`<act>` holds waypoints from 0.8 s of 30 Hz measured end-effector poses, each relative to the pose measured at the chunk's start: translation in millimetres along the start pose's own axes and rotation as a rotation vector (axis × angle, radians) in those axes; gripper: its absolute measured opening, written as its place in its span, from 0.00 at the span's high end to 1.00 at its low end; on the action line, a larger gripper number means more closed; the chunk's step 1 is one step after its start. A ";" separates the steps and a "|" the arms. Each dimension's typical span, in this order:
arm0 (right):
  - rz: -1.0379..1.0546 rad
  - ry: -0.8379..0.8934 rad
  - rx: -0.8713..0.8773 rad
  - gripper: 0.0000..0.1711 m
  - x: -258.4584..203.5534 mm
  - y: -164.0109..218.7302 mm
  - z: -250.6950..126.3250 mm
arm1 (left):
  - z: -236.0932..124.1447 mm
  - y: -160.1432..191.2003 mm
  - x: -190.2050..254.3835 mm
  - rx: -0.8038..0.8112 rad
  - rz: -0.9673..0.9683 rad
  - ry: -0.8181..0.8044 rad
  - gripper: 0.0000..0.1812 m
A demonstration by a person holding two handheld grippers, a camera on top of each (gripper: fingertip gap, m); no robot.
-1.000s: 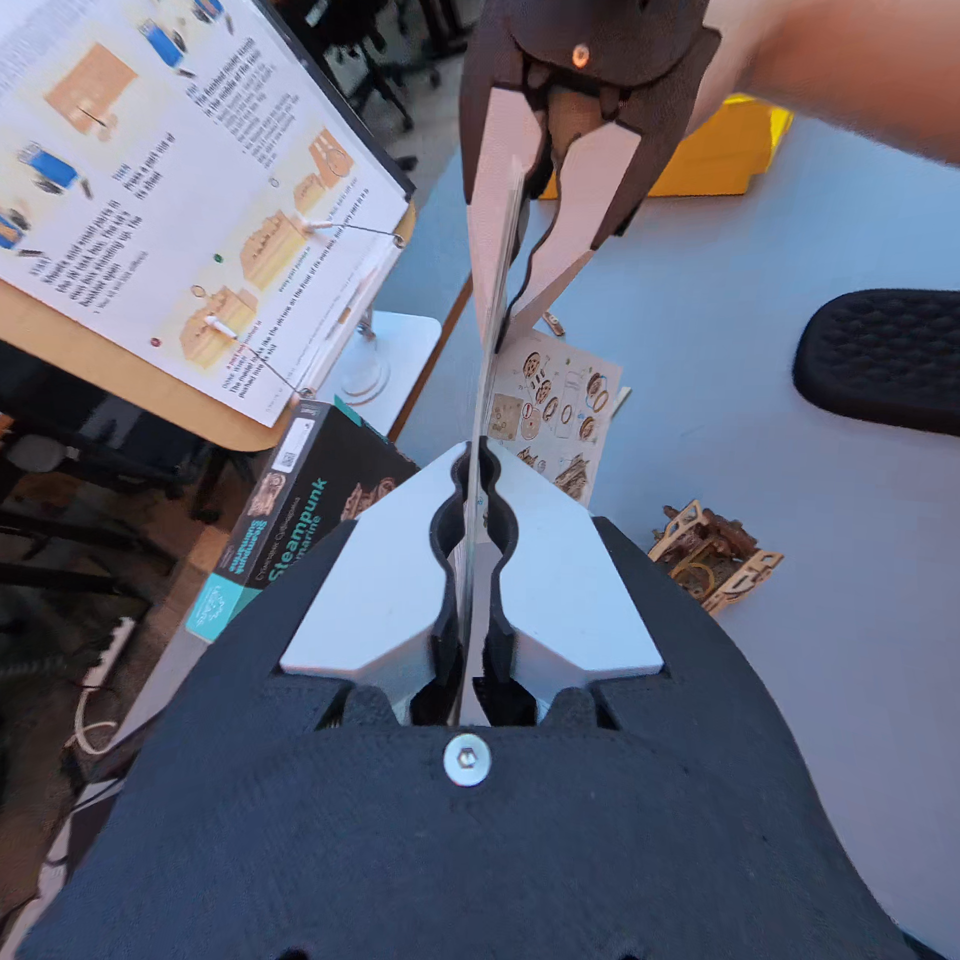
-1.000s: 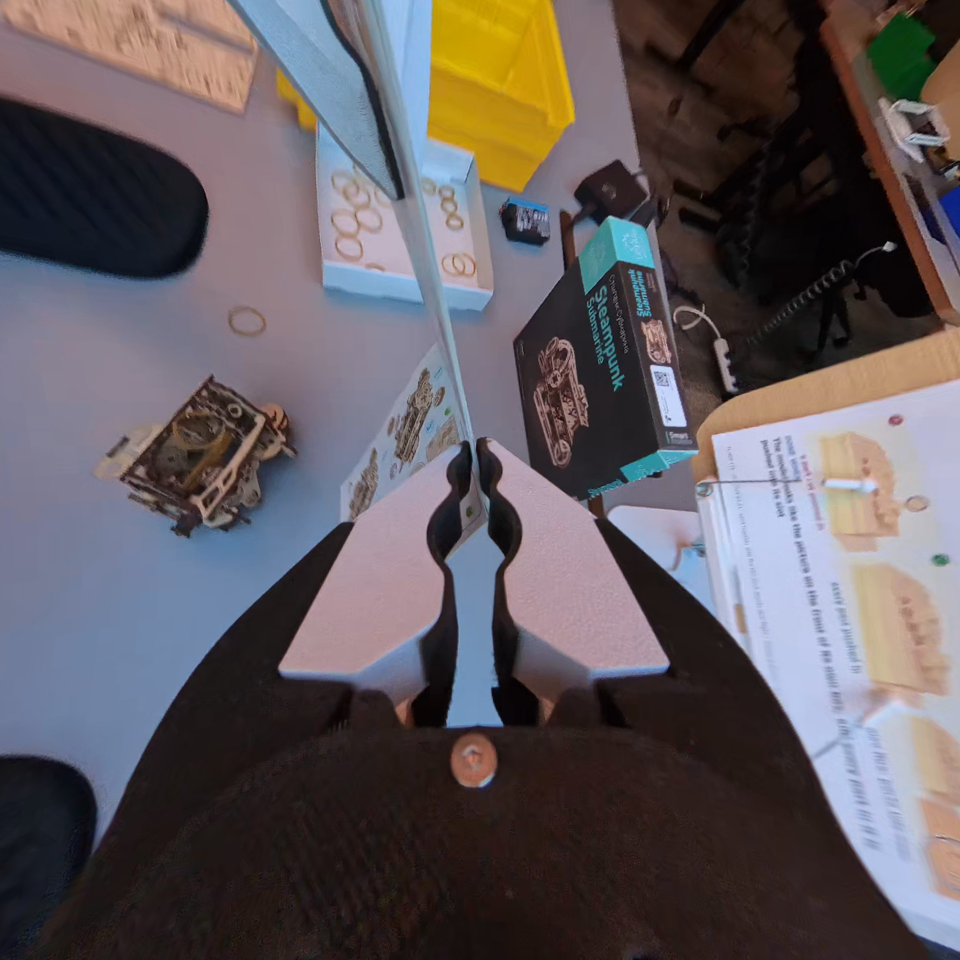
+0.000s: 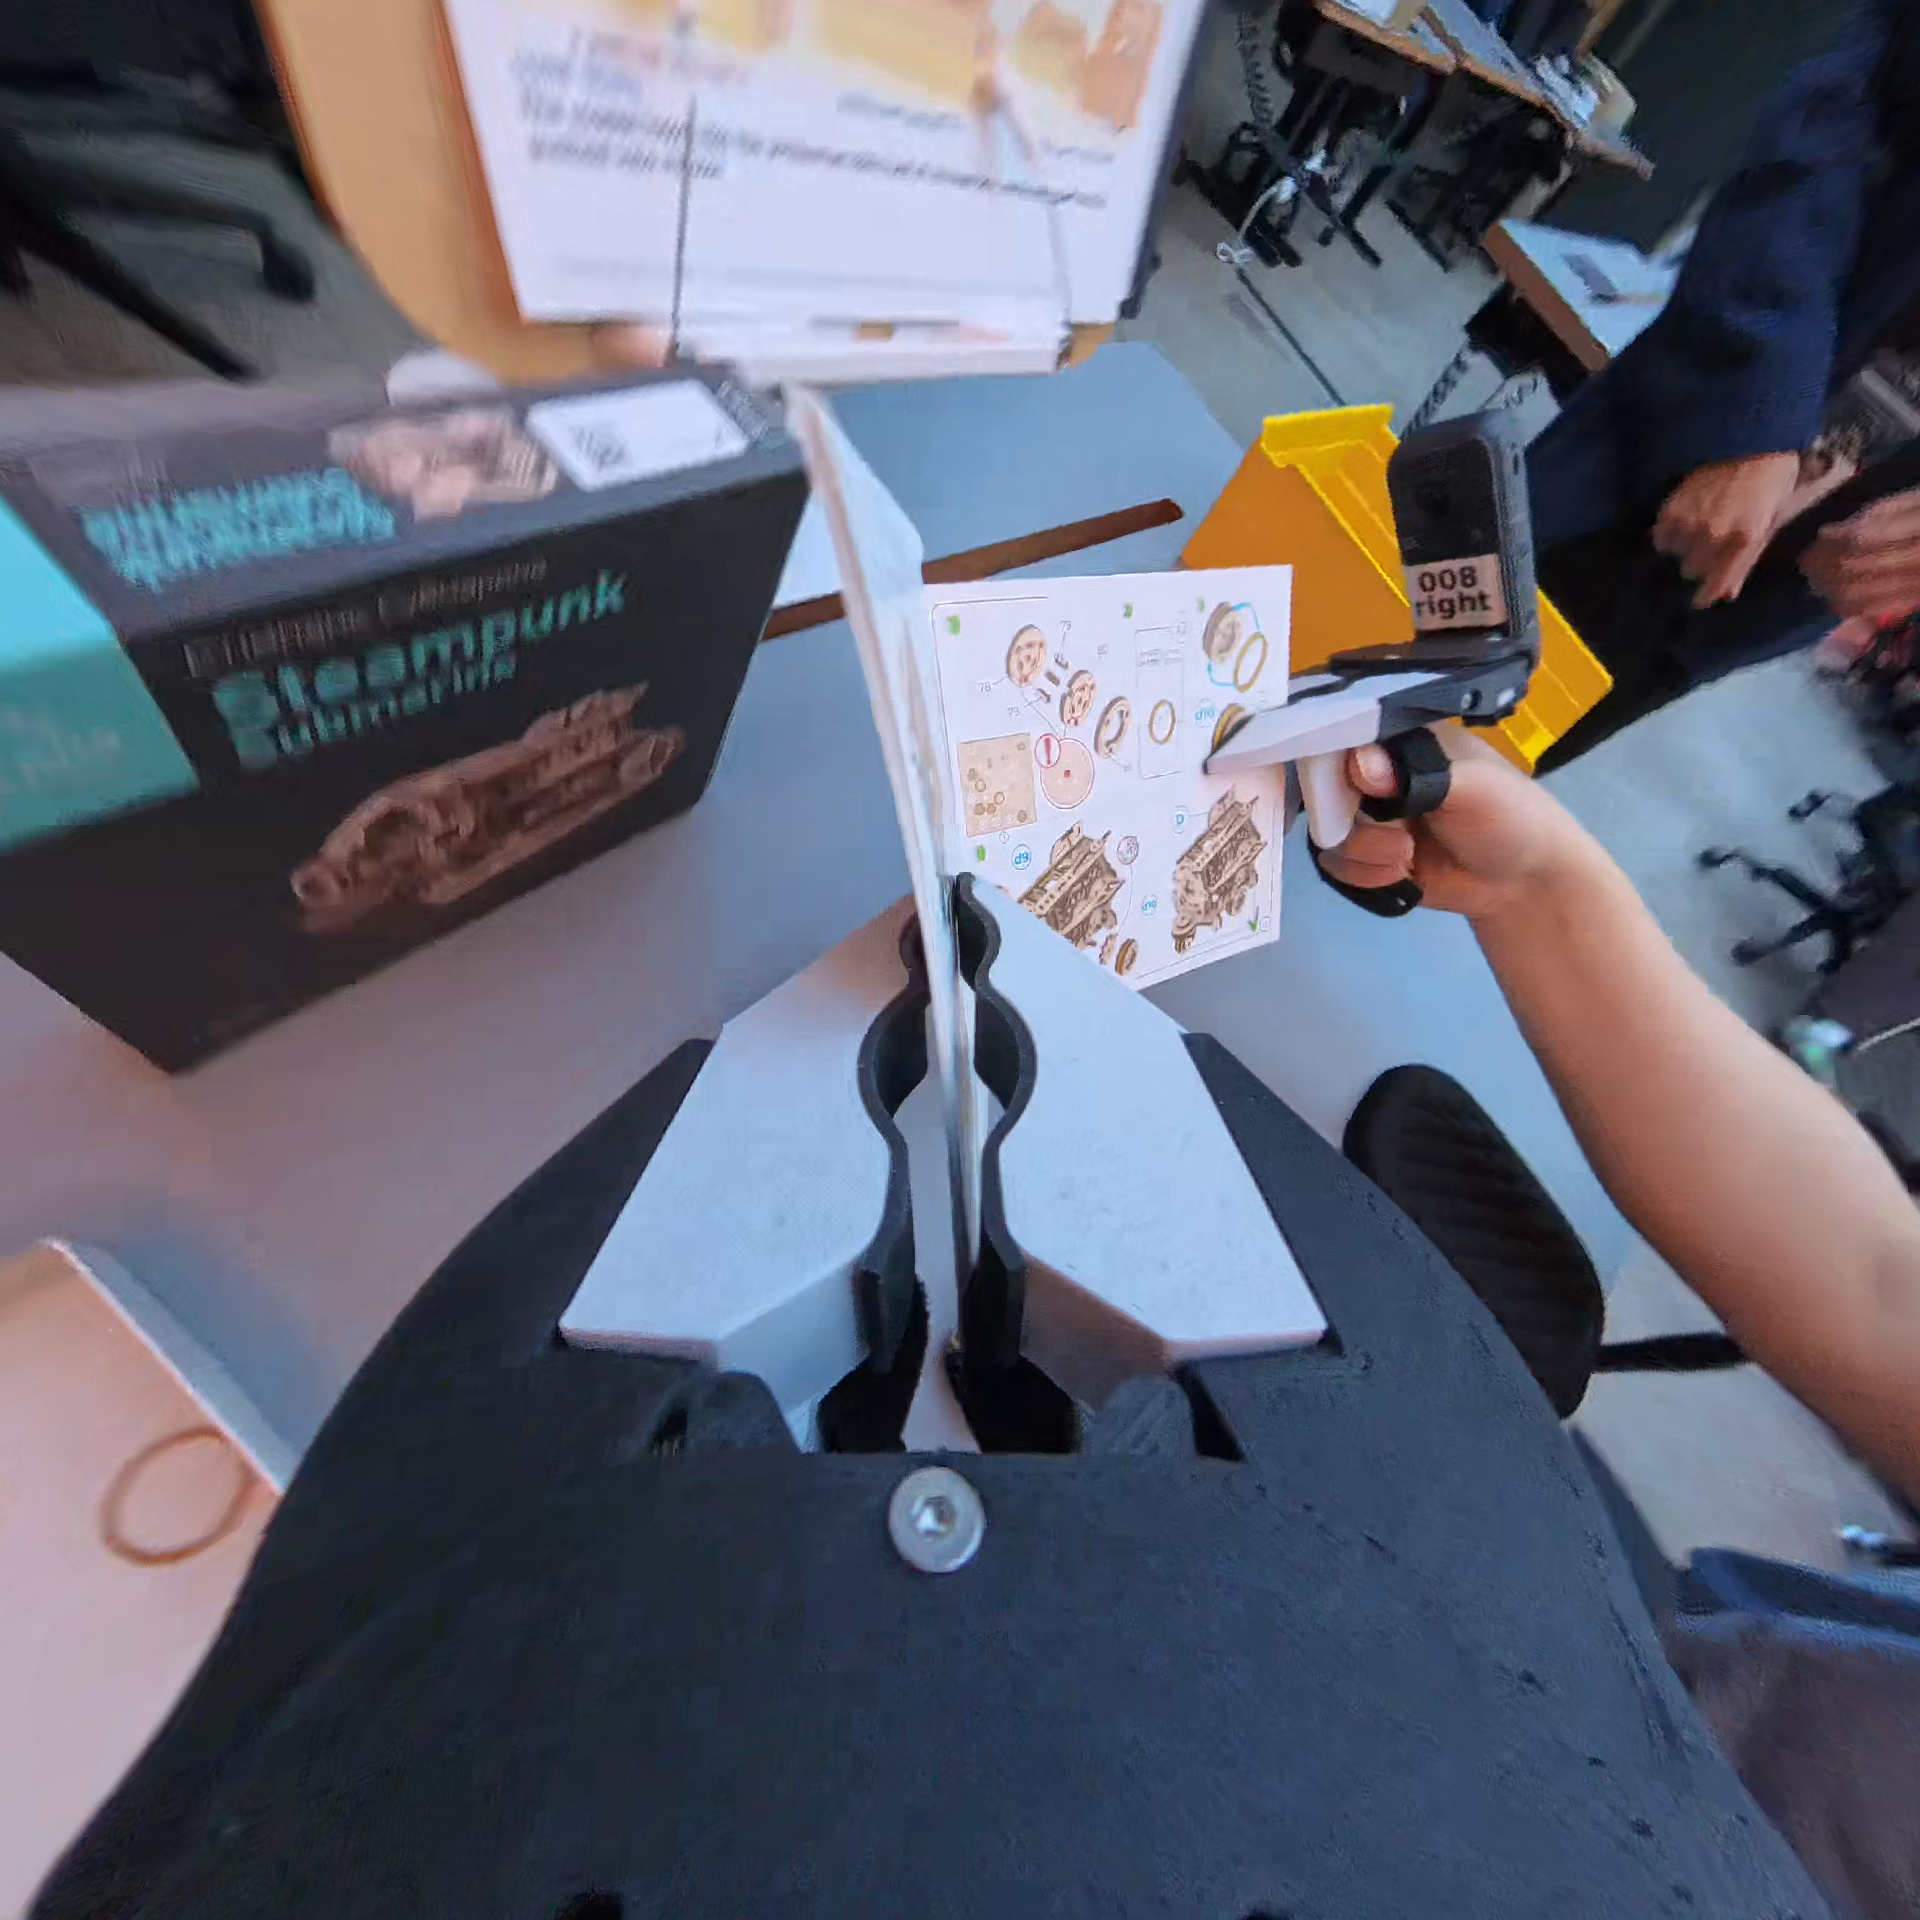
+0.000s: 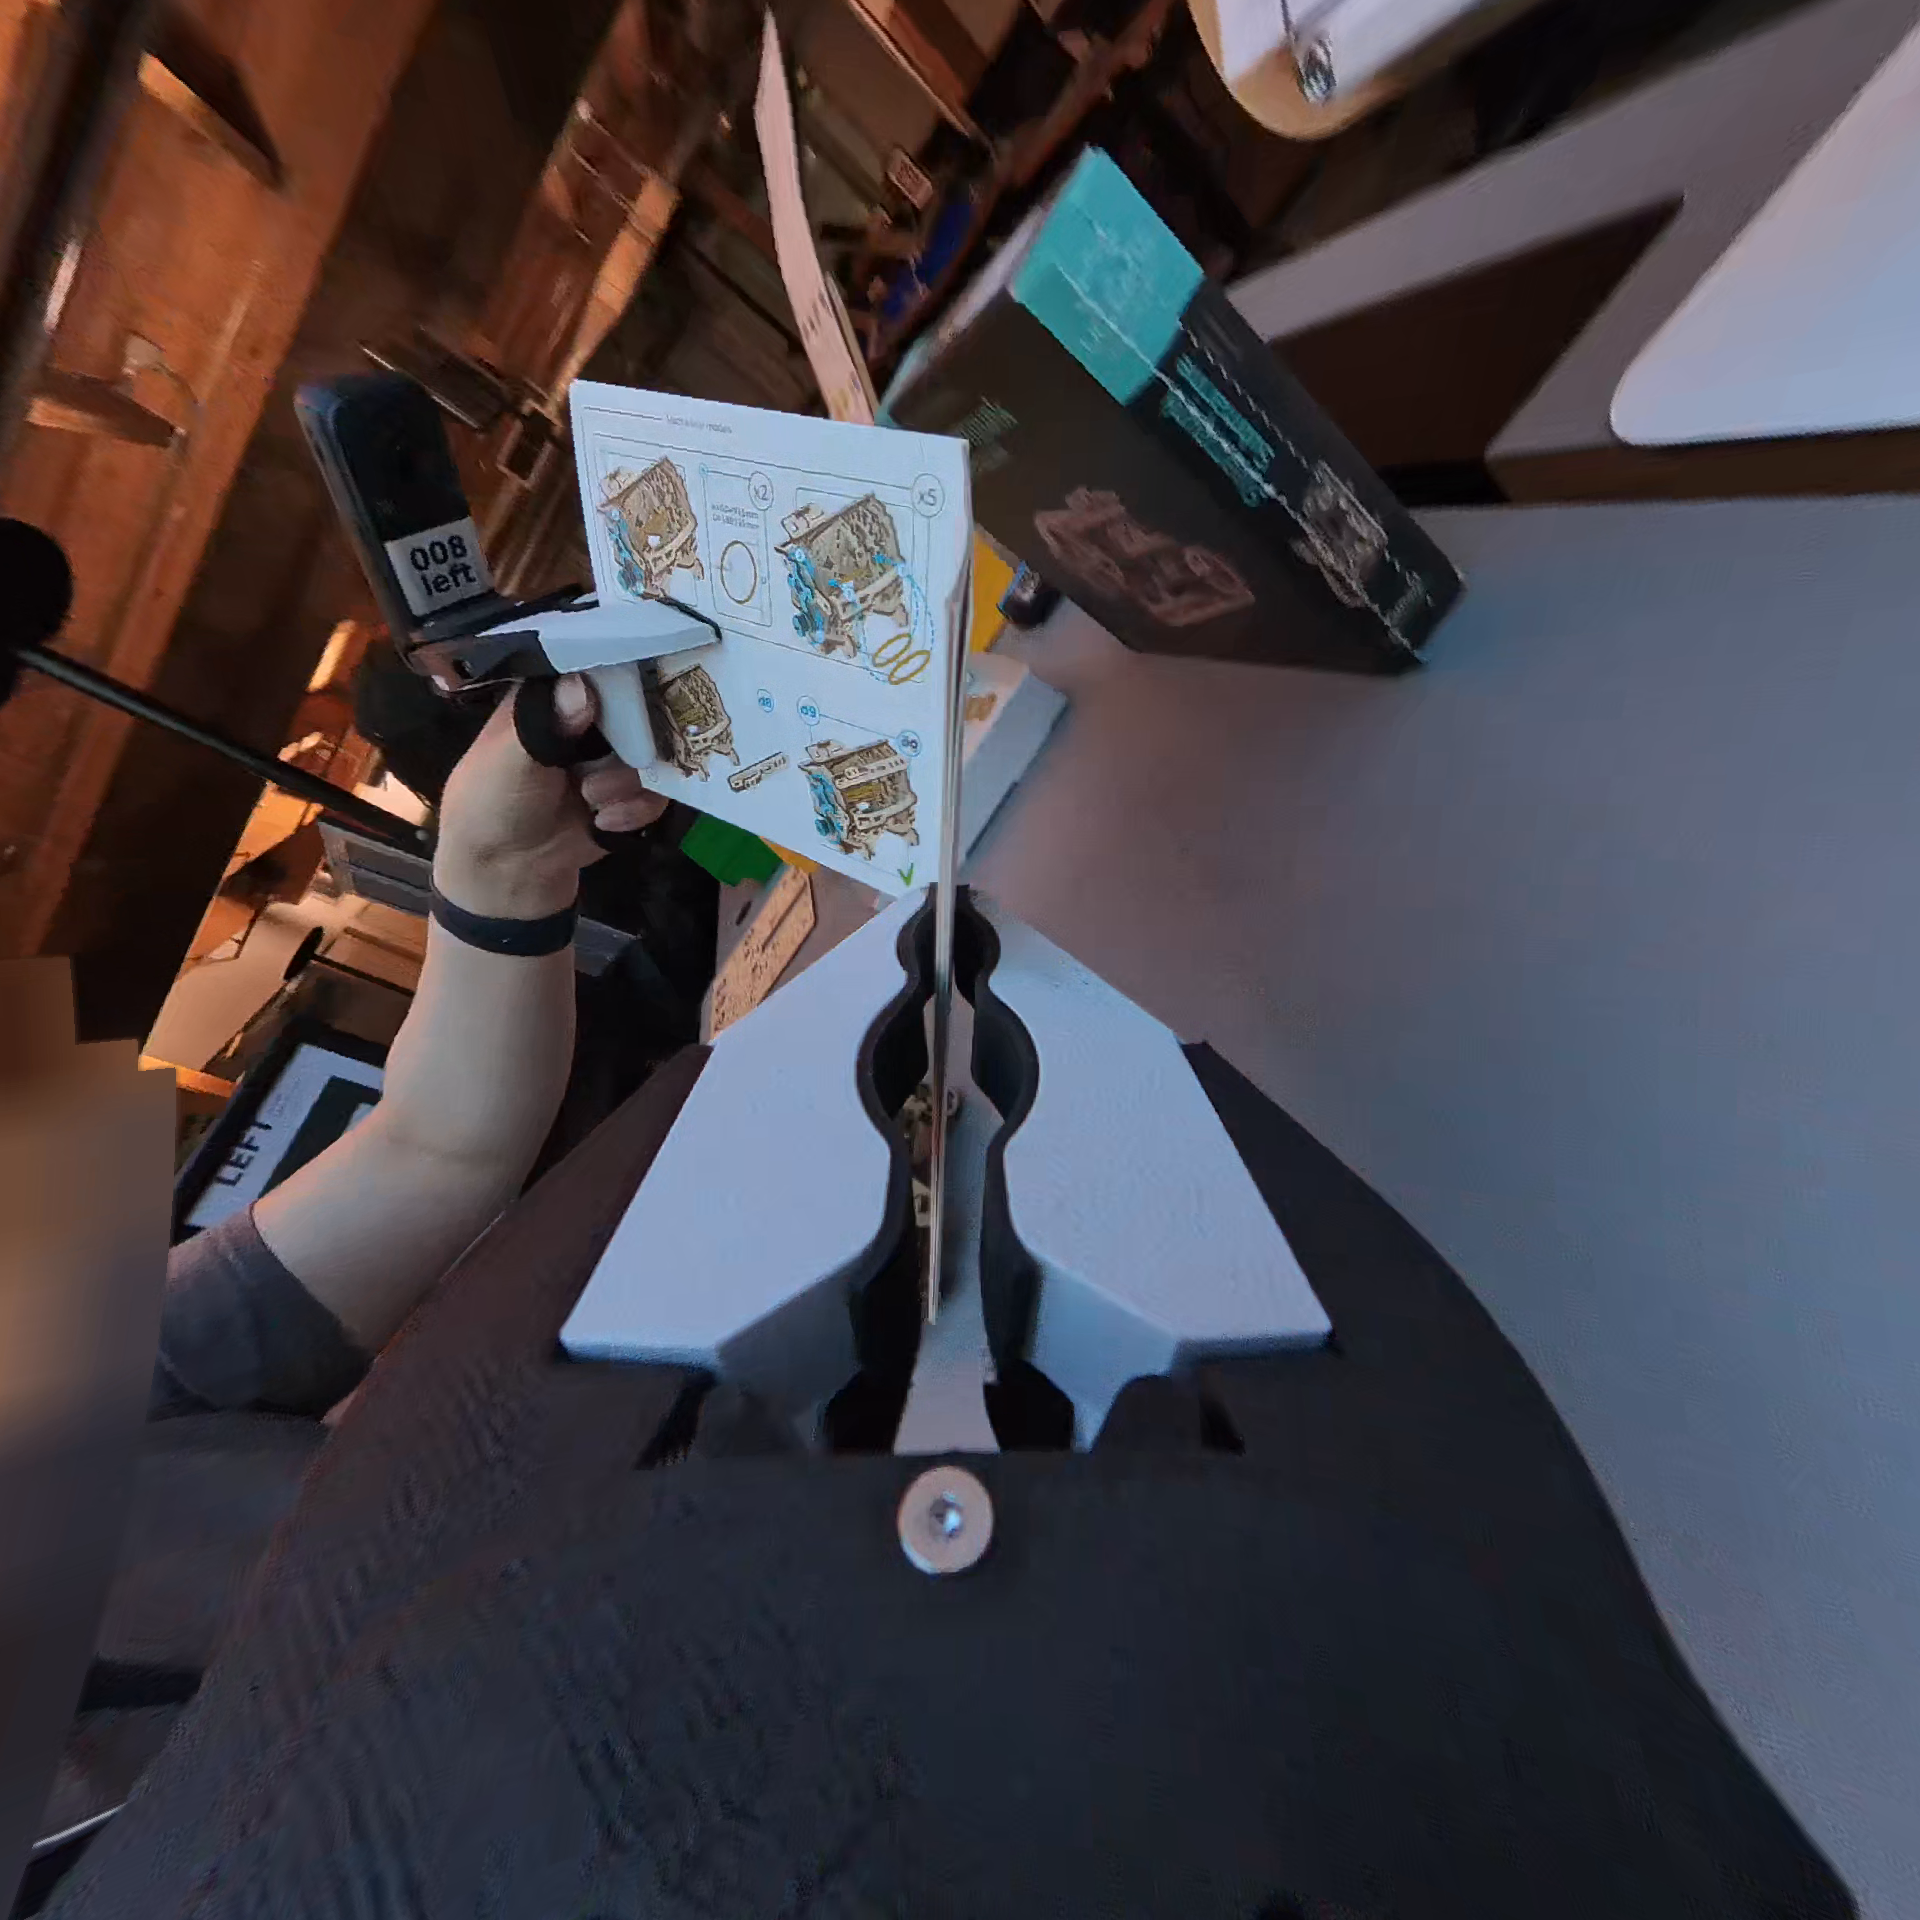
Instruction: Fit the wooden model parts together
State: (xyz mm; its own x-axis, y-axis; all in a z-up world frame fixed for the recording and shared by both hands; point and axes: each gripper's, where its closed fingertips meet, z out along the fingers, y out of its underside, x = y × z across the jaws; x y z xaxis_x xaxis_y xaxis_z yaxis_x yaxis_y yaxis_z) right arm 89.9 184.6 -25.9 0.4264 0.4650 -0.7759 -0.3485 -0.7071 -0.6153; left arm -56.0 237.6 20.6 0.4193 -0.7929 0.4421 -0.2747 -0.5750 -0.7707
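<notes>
No wooden model shows in either view. An open instruction booklet with printed assembly drawings (image 3: 1101,748) is held up above the grey table (image 3: 520,1091). My left gripper (image 3: 951,894) is shut on one leaf, seen edge-on between its jaws. My right gripper (image 3: 1221,753) pinches the facing page at its right edge. In the right wrist view my right gripper (image 4: 951,904) is shut on a leaf edge-on, and the left gripper (image 4: 707,623) pinches the other page of the booklet (image 4: 790,582) at left.
A black and teal kit box (image 3: 364,675) lies on the table at left, also in the right wrist view (image 4: 1195,468). A yellow bin (image 3: 1320,499), a black pad (image 3: 1475,1226), a tray (image 3: 62,1455) with a rubber band (image 3: 177,1496) and a standing binder (image 3: 810,156) surround it. A wooden parts sheet (image 4: 769,935) lies low left. One gripper's finger ends stand about 15 centimetres off the other's.
The booklet, held closed and edge-on by both grippers before, is now spread open between them. Both views have swung, and the small wooden model has left view.
</notes>
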 end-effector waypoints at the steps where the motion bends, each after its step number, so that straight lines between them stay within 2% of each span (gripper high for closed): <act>1: 0.035 0.020 -0.042 1.00 7.4 4.1 4.4 | 8.5 12.0 -12.1 -0.003 -0.066 -0.006 1.00; 5: 0.126 0.135 -0.157 1.00 42.0 15.4 17.0 | 30.3 50.4 -56.1 -0.009 -0.222 -0.116 1.00; 11: 0.160 0.313 -0.274 1.00 90.8 29.0 21.3 | 49.6 84.0 -90.3 -0.059 -0.399 -0.231 1.00; 18: -0.010 0.502 -0.454 1.00 121.1 55.7 17.0 | 66.3 112.0 -103.9 -0.203 -0.325 -0.347 0.99; 24: -0.104 0.531 -0.499 1.00 114.7 65.6 12.0 | 63.9 128.3 -106.9 -0.250 -0.312 -0.348 0.96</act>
State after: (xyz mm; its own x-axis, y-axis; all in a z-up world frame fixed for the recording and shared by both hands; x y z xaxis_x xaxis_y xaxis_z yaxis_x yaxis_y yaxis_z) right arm 106.0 197.8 -156.9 0.8278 0.3118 -0.4665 0.0833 -0.8905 -0.4474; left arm -80.8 261.4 -154.8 0.7650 -0.4867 0.4218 -0.2708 -0.8373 -0.4750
